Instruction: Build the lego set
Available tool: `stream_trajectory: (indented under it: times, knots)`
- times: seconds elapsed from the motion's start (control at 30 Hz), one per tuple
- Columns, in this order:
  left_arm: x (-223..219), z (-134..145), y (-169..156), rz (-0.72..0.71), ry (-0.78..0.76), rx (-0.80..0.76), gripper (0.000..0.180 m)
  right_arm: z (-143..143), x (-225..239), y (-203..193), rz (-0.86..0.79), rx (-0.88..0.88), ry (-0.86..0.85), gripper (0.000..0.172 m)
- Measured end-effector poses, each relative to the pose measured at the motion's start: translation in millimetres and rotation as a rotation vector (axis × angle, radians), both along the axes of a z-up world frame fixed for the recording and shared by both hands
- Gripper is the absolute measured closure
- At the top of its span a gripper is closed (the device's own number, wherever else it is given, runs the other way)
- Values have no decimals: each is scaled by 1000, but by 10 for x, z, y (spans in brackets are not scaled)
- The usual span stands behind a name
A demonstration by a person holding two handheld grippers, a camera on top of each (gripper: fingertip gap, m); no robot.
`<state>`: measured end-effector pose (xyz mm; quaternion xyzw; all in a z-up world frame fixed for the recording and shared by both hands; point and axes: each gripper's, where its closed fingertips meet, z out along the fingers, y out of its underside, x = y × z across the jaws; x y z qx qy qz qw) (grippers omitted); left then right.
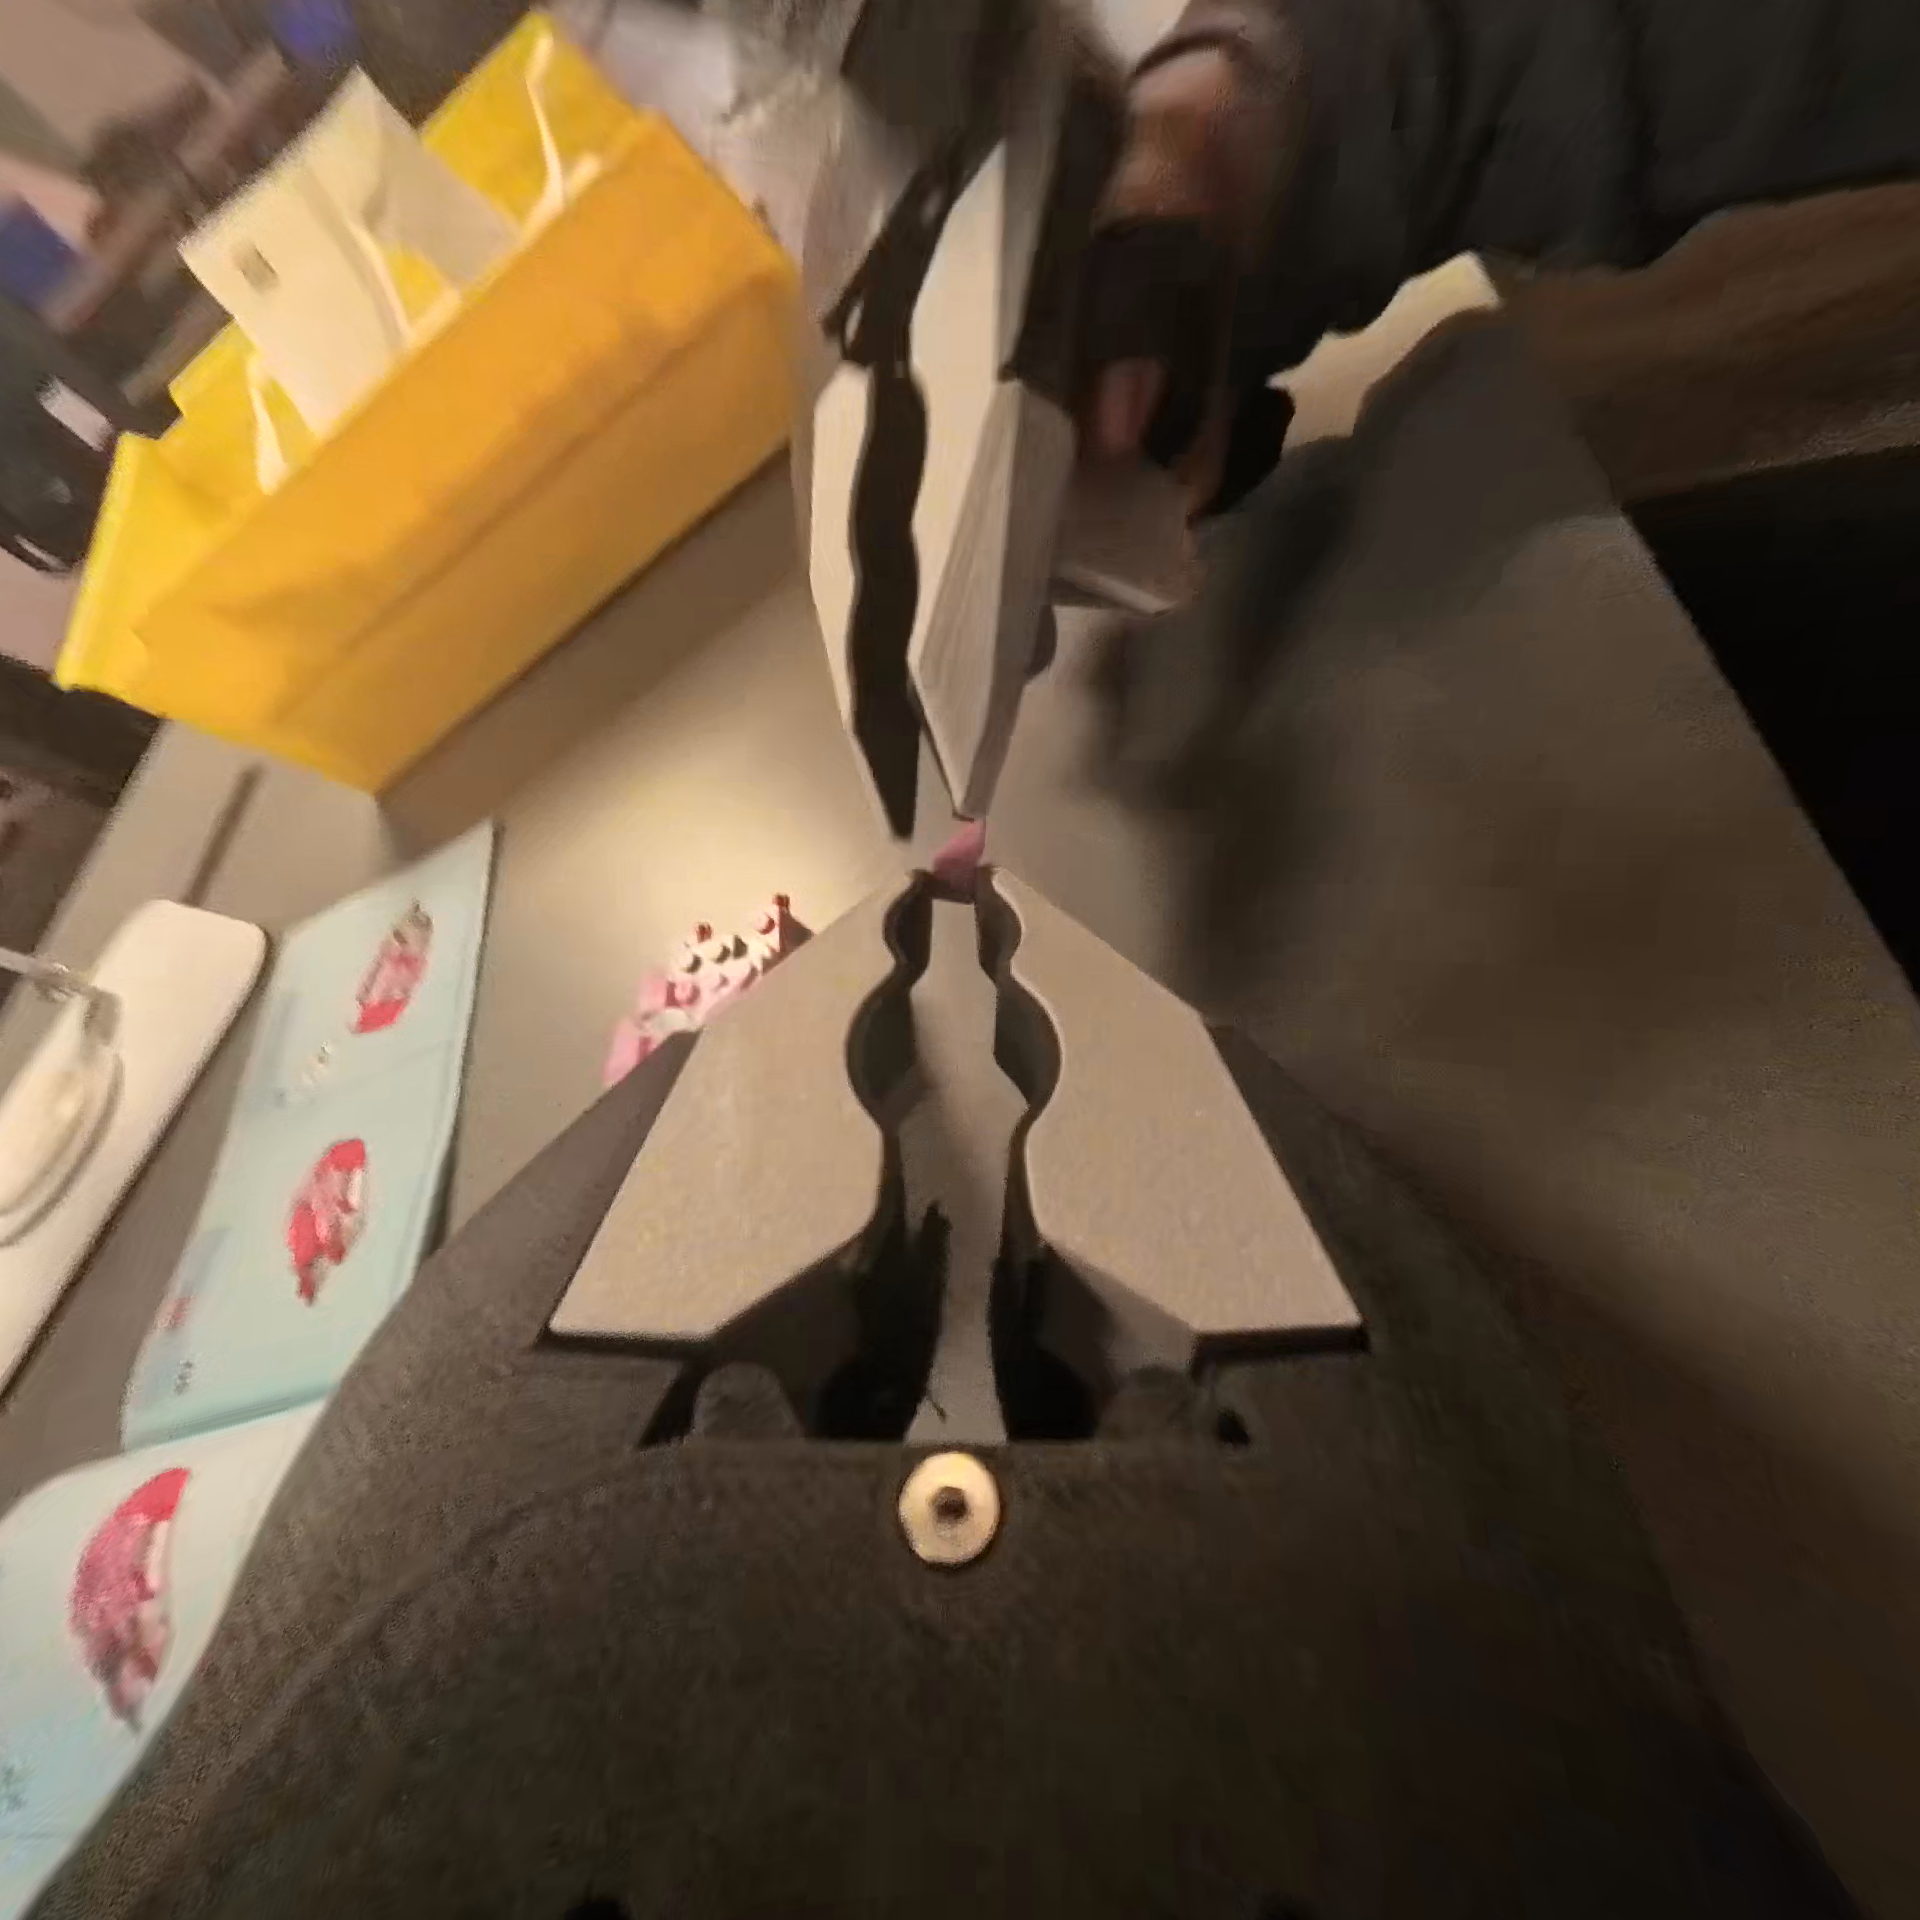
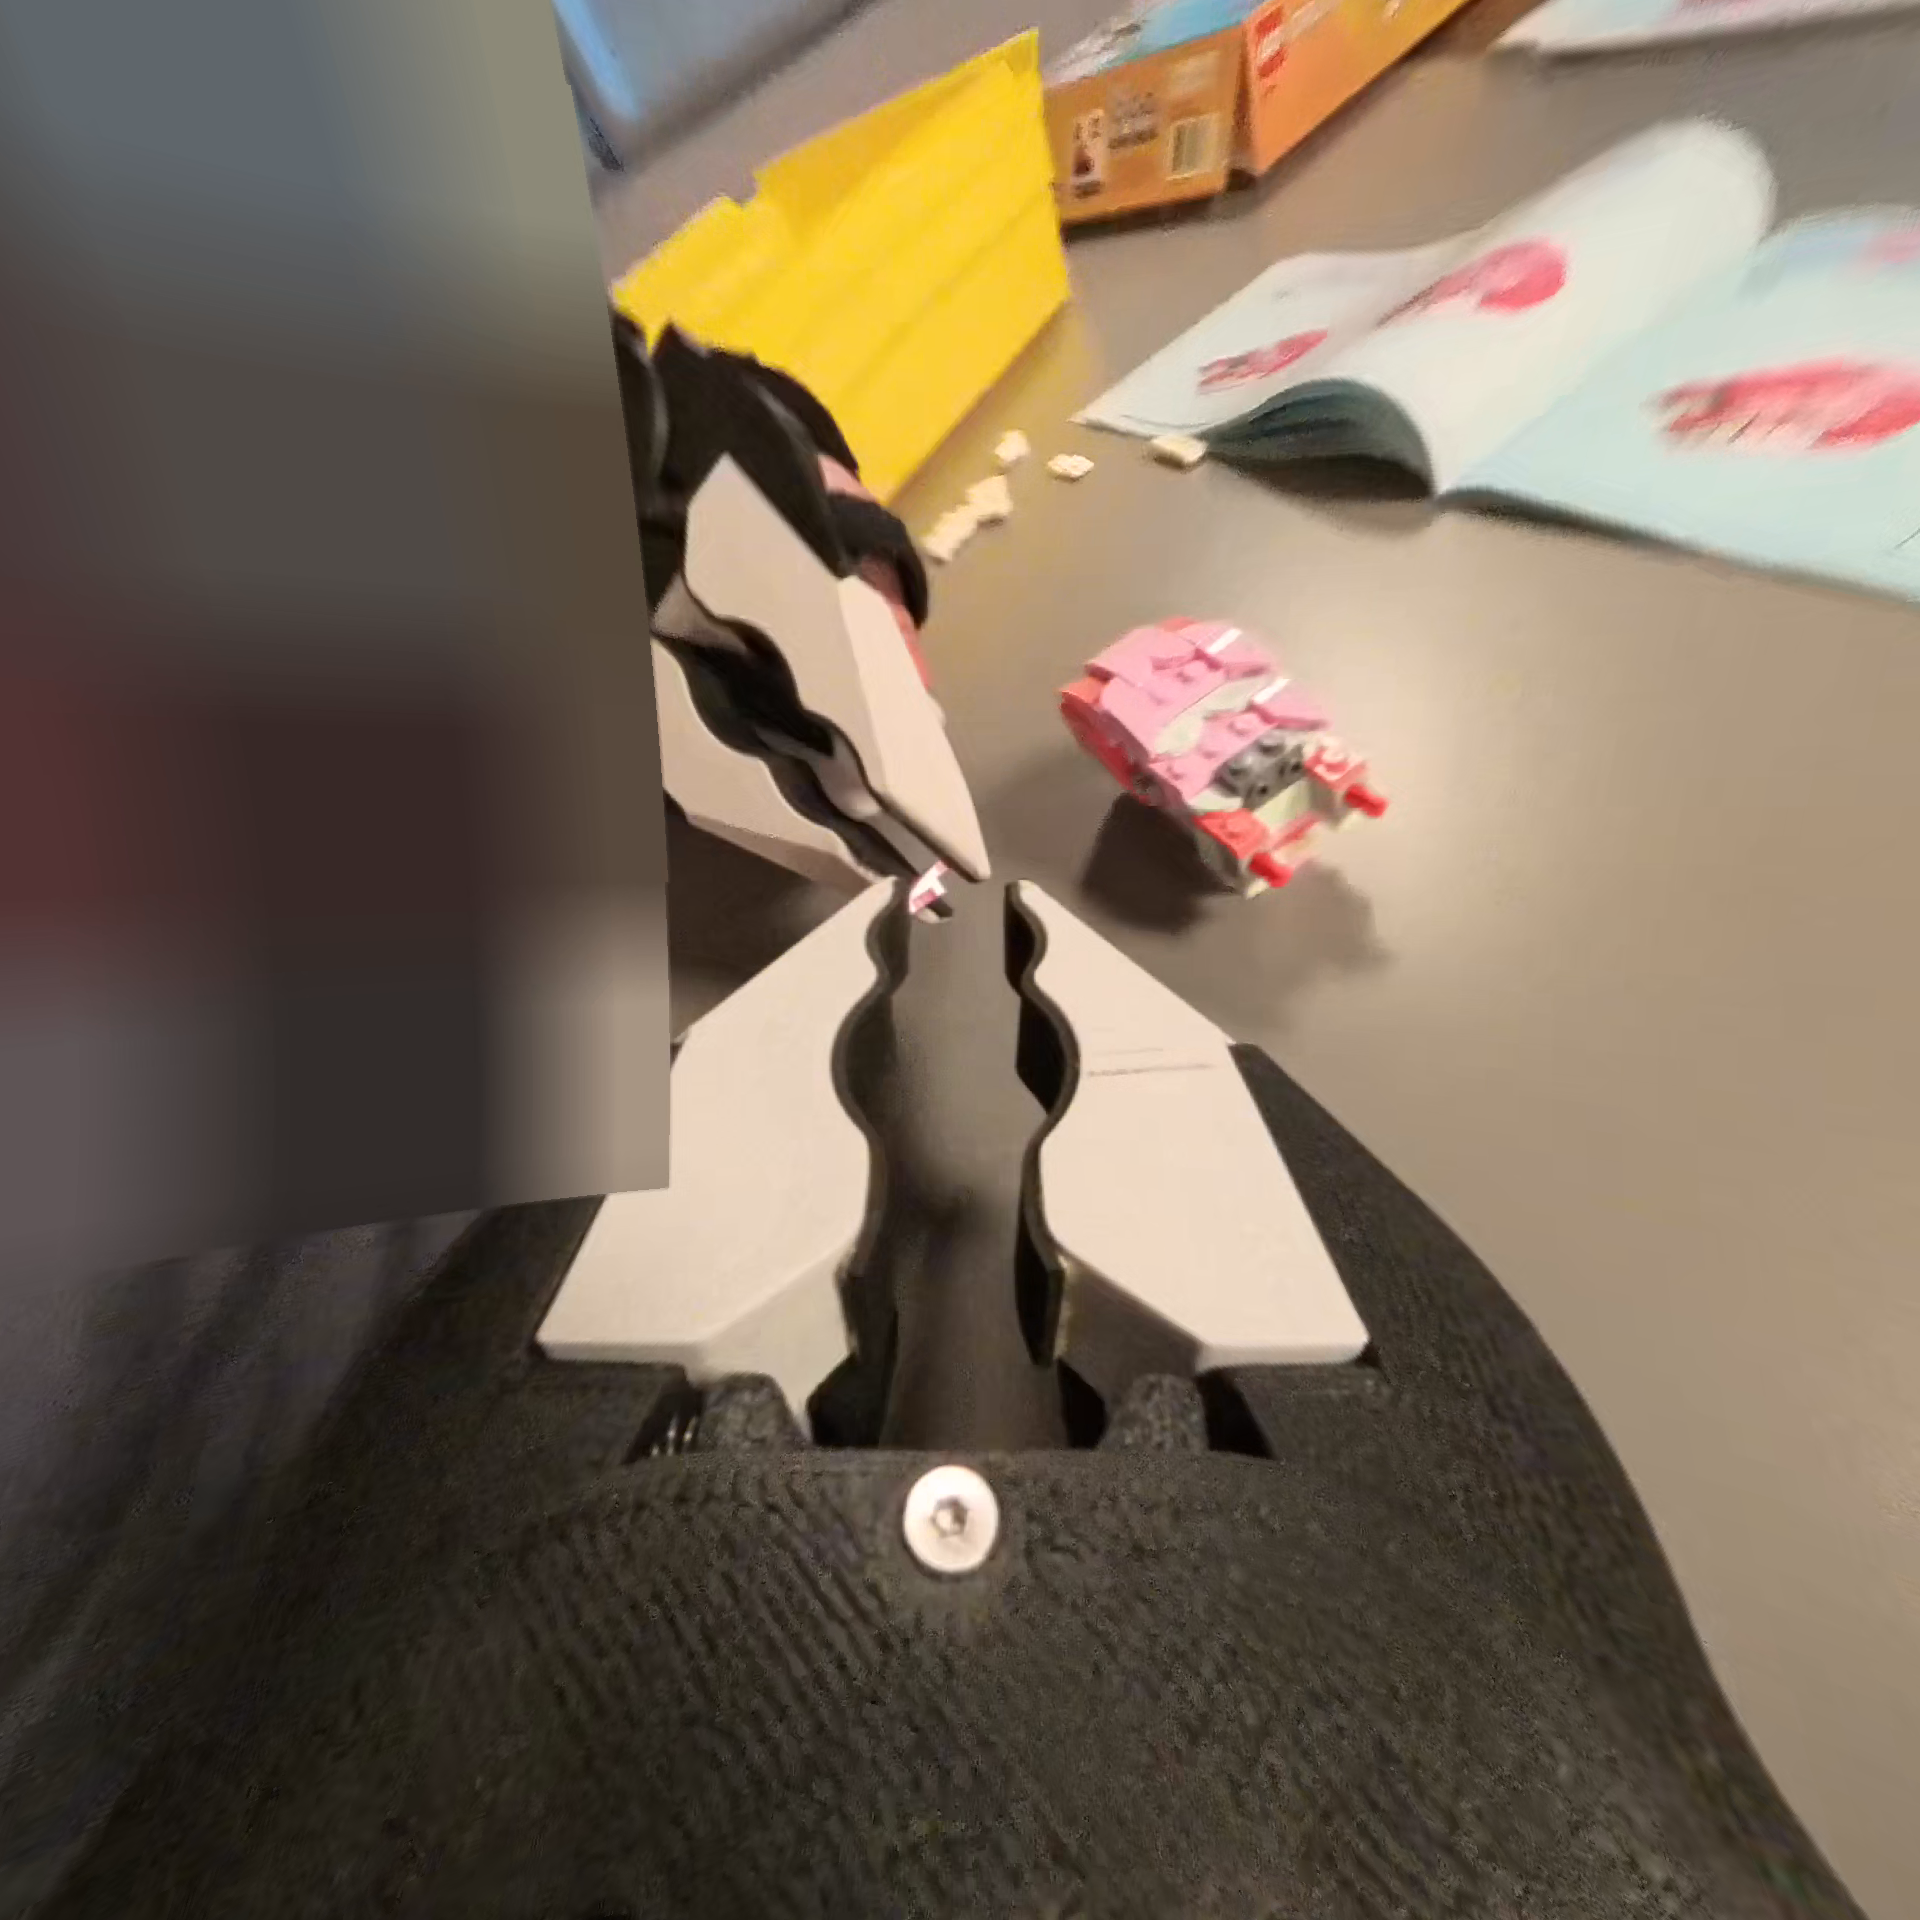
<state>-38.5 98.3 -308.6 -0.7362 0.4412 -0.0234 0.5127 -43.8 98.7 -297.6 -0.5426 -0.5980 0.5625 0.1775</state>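
Observation:
In the left wrist view my left gripper [image 1: 954,883] is shut on a small pink brick piece [image 1: 956,857] at its very tips. The right wrist view shows the same grip from the side [image 2: 940,868], with the pink and white piece [image 2: 928,891] sticking out of it. My right gripper [image 2: 954,894] is open, tip to tip with the left one, and the piece lies just inside its left fingertip [image 2: 883,896]. The right gripper also shows from above in the left wrist view [image 1: 935,821]. A pink and red brick model [image 2: 1216,748] lies on the grey table [image 2: 1455,1039] to the right.
A yellow bin [image 1: 468,520] holding white paper bags stands at the back. An open light-blue booklet [image 2: 1558,364] lies to the right, a cardboard box [image 2: 1195,125] behind it. Small white pieces [image 2: 997,488] are scattered by the bin. A gloved hand [image 1: 1164,343] holds the right gripper.

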Motion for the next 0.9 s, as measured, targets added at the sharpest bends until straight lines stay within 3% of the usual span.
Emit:
stream_trajectory:
  times: [0.03, 0.13, 0.37, 0.7, 0.9]
  knots:
    - [-5, -42, 4, 7, -1, -30, 173, -34, 12, -6, -11, 116, 12, 159]
    - [-29, -114, 20, 28, -1, -79, 172, -187, 60, -89, 23, 367, -10, 161]
    - [-42, -161, 11, 26, 12, -104, 173, -162, -12, -86, -5, 586, 89, 167]
    - [-41, -365, -69, 15, 80, -225, 172, -171, 44, -92, 47, 648, 131, 165]
    - [-41, -223, -47, 29, -71, -256, 172, -118, 27, -120, 52, 870, 223, 159]
